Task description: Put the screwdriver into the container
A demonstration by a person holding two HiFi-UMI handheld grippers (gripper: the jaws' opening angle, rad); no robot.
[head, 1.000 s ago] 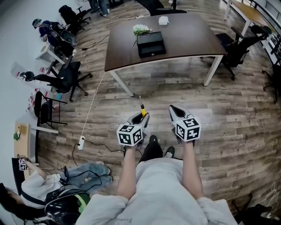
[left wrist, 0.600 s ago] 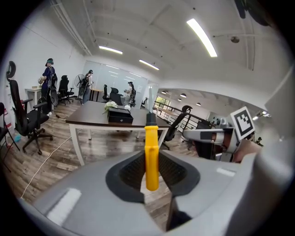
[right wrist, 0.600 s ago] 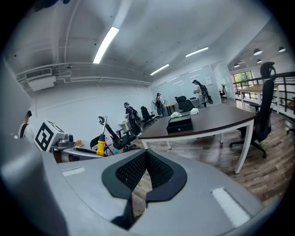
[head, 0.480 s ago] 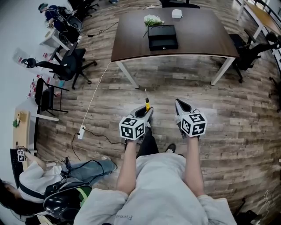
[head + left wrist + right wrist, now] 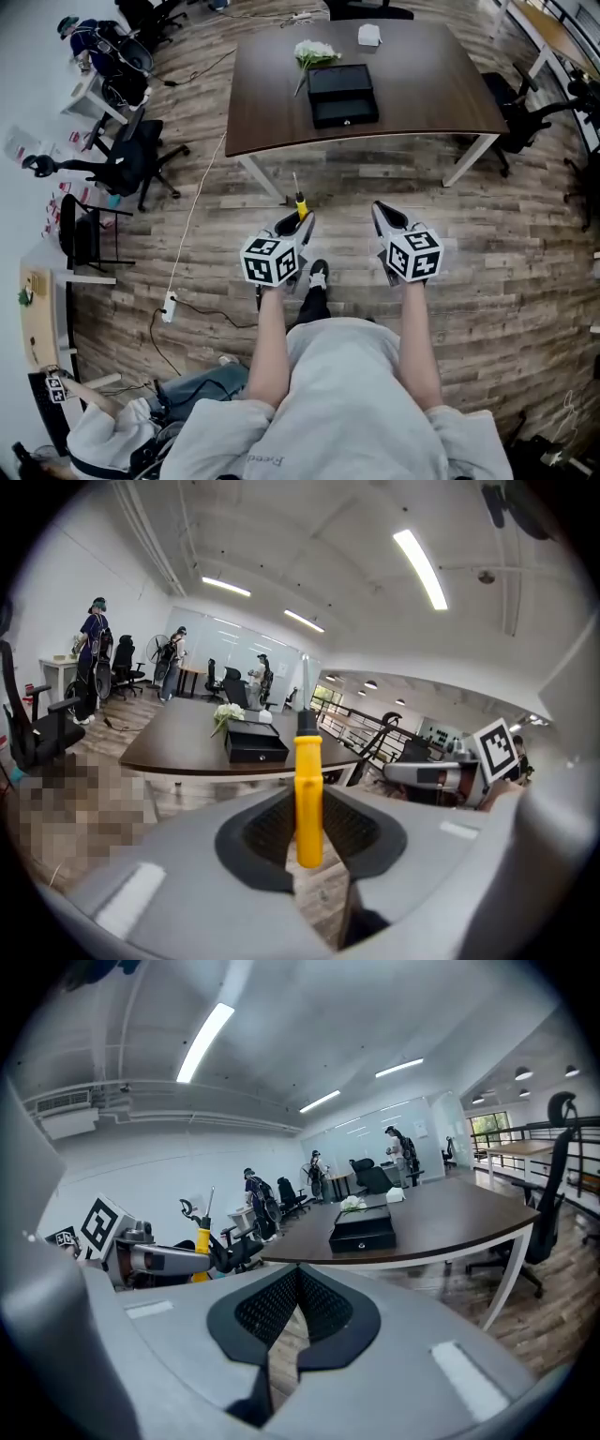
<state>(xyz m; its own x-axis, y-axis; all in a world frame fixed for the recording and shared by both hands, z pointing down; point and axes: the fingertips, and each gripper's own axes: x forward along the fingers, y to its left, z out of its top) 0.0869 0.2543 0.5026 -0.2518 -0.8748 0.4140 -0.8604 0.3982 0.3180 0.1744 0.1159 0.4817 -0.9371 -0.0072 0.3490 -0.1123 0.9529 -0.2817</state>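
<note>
A person's left gripper clamps a yellow-handled screwdriver upright, the empty right gripper closed, facing a dark table bearing a black container.

- Table: stands on the floor ahead of both grippers, well apart from them.
- Container: on the table, near its middle.
- Flowers: on the table, just behind the container, toward its left.
- Small box: at the table's far edge, behind the container.
- Left gripper and right gripper: side by side above the floor, apart.
- Screwdriver: between the left gripper's jaws, shaft pointing toward the table.
- Office chairs: left of the table.
- Power strip: on the floor, left of the left gripper.
</note>
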